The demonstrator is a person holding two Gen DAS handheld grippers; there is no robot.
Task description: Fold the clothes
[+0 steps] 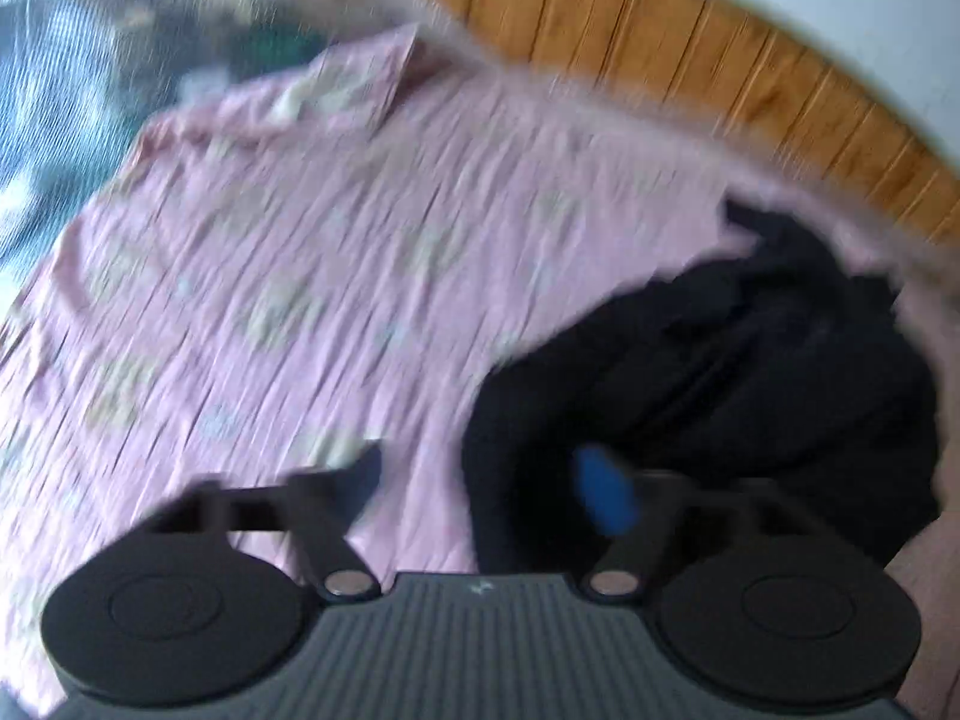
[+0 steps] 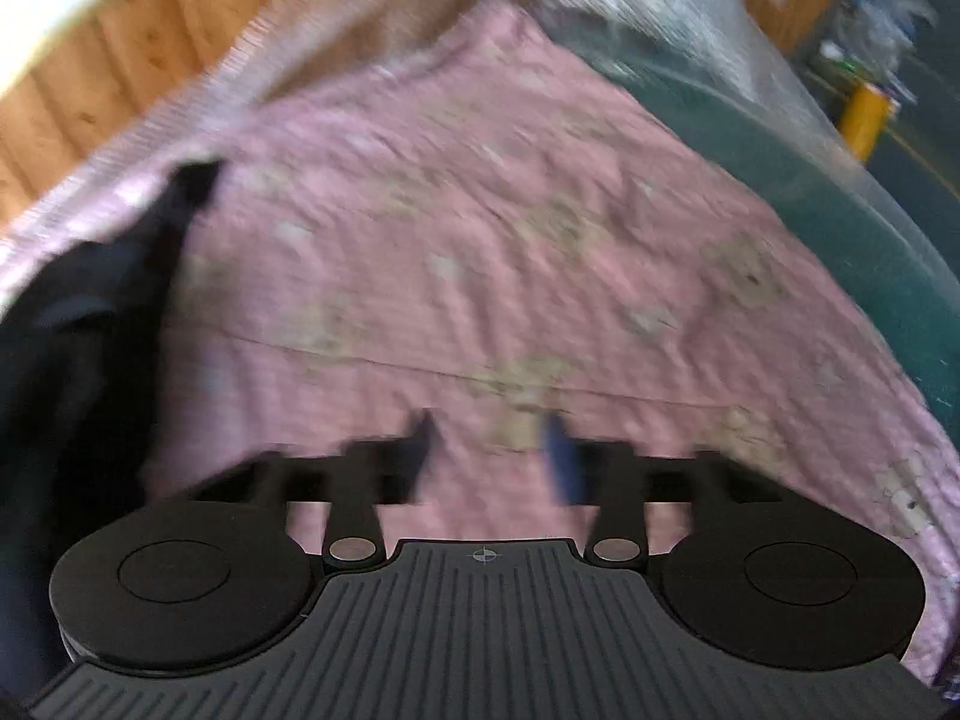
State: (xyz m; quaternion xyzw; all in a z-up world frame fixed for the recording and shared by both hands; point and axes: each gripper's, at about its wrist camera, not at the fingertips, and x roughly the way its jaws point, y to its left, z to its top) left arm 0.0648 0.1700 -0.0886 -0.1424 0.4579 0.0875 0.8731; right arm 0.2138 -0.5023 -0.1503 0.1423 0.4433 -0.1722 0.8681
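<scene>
Both views are motion-blurred. A black garment [image 1: 750, 372] lies crumpled on a pink patterned bedsheet [image 1: 336, 252]. My left gripper [image 1: 486, 474] is open and empty; its right finger with the blue pad [image 1: 603, 489] hangs over the garment's near edge, its left finger over the sheet. In the right wrist view the black garment [image 2: 78, 348] lies at the left edge. My right gripper [image 2: 492, 456] is open and empty above the pink sheet [image 2: 480, 252], to the right of the garment.
A wooden headboard [image 1: 690, 48] runs behind the bed and also shows in the right wrist view [image 2: 108, 72]. A teal mattress edge [image 2: 840, 228] under clear plastic borders the sheet. A yellow object [image 2: 867, 117] stands on the floor beyond.
</scene>
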